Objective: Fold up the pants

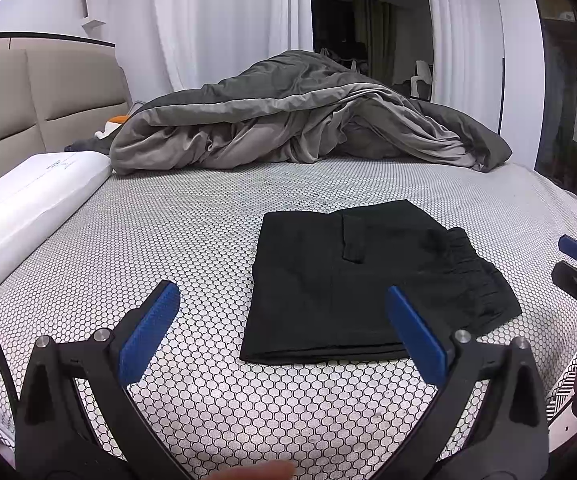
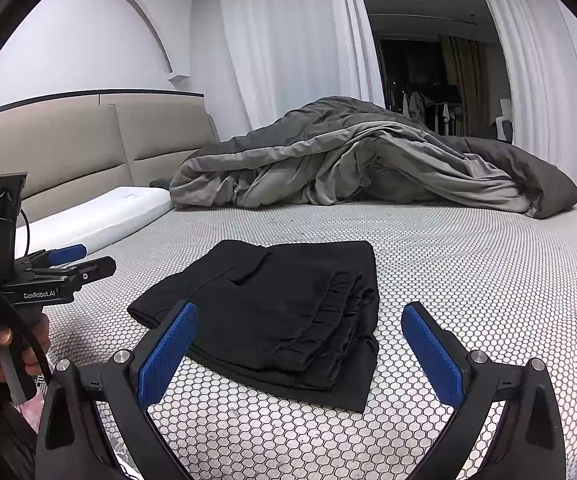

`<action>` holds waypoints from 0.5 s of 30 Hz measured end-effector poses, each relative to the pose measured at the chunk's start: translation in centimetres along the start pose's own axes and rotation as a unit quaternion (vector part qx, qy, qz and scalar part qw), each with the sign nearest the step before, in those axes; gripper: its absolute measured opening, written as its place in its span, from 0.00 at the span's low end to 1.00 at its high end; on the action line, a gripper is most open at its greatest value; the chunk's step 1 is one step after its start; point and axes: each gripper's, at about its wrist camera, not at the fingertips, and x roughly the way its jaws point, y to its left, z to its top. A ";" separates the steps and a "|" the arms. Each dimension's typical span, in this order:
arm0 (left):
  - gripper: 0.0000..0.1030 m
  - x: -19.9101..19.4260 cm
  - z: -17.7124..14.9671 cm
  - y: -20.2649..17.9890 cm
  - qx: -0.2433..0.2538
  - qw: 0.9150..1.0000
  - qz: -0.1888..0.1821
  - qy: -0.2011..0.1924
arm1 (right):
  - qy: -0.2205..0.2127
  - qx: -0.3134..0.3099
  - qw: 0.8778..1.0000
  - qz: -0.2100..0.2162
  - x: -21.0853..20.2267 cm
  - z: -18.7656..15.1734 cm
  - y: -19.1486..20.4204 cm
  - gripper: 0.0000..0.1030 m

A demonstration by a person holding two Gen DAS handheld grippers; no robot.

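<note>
Black pants [image 1: 352, 280]: folded into a compact rectangle, elastic waistband on top at the right, lying flat on the bed [image 1: 168, 240] near its front edge.
Left hand-held gripper [image 1: 284, 332]: blue pads spread wide apart, empty, hovering above the front edge just left of the pants.
Right hand-held gripper [image 2: 300, 352]: pads likewise wide apart, empty, above the waistband end.
Grey duvet [image 1: 308, 120]: heaped along the far edge.
White pillow [image 1: 28, 208]: at the left edge, against the beige headboard [image 1: 28, 100].
</note>
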 end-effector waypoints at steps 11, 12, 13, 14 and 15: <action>0.99 0.0 0.0 0.0 0.004 1.000 0.001 0.000 | -0.001 -0.002 1.000 0.001 -0.1 0.0 0.1 1.00; 0.99 0.1 0.0 0.1 0.005 1.000 0.000 0.000 | -0.001 -0.002 1.000 0.001 -0.1 0.0 0.1 1.00; 0.99 0.0 -0.1 0.1 0.006 1.000 0.001 0.000 | -0.001 -0.002 1.000 0.000 -0.1 0.0 0.1 1.00; 0.99 0.0 -0.1 0.1 0.007 1.000 0.001 -0.001 | -0.001 -0.003 1.000 0.000 -0.1 0.0 0.1 1.00; 0.99 0.1 -0.1 0.1 0.008 1.000 0.001 -0.001 | 0.000 -0.005 1.000 0.000 -0.2 0.0 0.1 1.00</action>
